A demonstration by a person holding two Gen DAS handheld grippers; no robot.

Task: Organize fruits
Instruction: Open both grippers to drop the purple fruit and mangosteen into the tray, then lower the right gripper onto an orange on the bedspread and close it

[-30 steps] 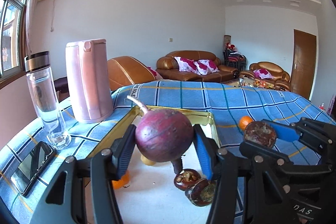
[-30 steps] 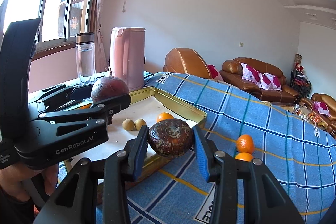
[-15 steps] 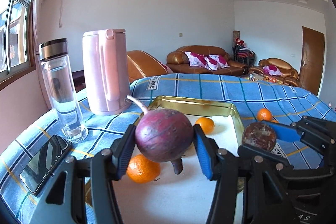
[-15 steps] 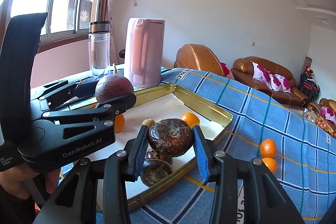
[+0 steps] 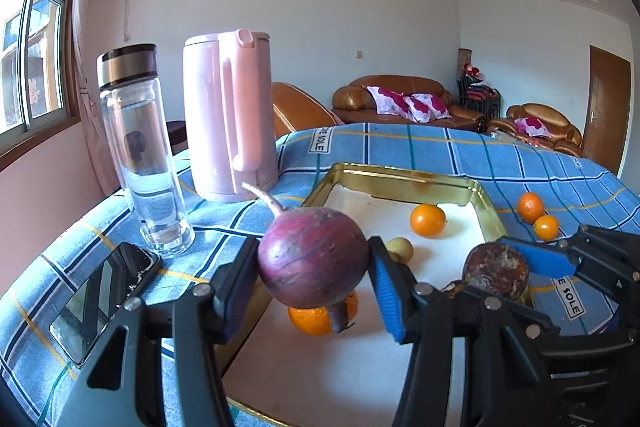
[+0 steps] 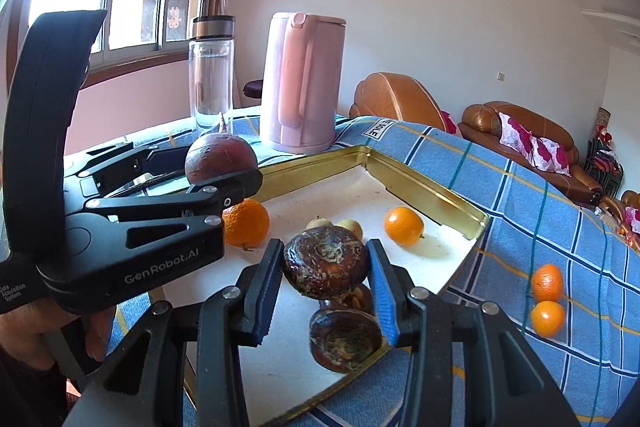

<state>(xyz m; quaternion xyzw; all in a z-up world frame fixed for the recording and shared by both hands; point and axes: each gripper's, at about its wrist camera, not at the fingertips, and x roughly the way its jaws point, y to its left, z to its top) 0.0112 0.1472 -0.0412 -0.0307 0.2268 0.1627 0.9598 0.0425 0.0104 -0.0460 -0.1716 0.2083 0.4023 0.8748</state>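
My left gripper [image 5: 313,269] is shut on a round purple fruit with a stem [image 5: 312,255] and holds it over the near left part of the gold-rimmed tray [image 5: 404,175]. My right gripper [image 6: 325,267] is shut on a dark brown wrinkled fruit [image 6: 325,261], held above the tray's near edge [image 6: 436,198]. In the tray lie two oranges [image 6: 245,223] [image 6: 404,225], two small yellowish fruits [image 6: 350,225] and two brown fruits [image 6: 345,334] under my right gripper. The left gripper [image 6: 224,183] with its purple fruit [image 6: 220,157] shows at the left of the right wrist view.
A pink kettle [image 5: 228,115], a glass bottle [image 5: 140,151] and a phone [image 5: 104,297] stand left of the tray on the blue checked cloth. Two oranges [image 6: 547,301] lie on the cloth right of the tray. A hand [image 6: 48,331] grips the left tool. Sofas stand behind.
Both grippers have moved forward over the tray with their fruits still held. The kettle, bottle and tray's oranges now appear nearer and further right.
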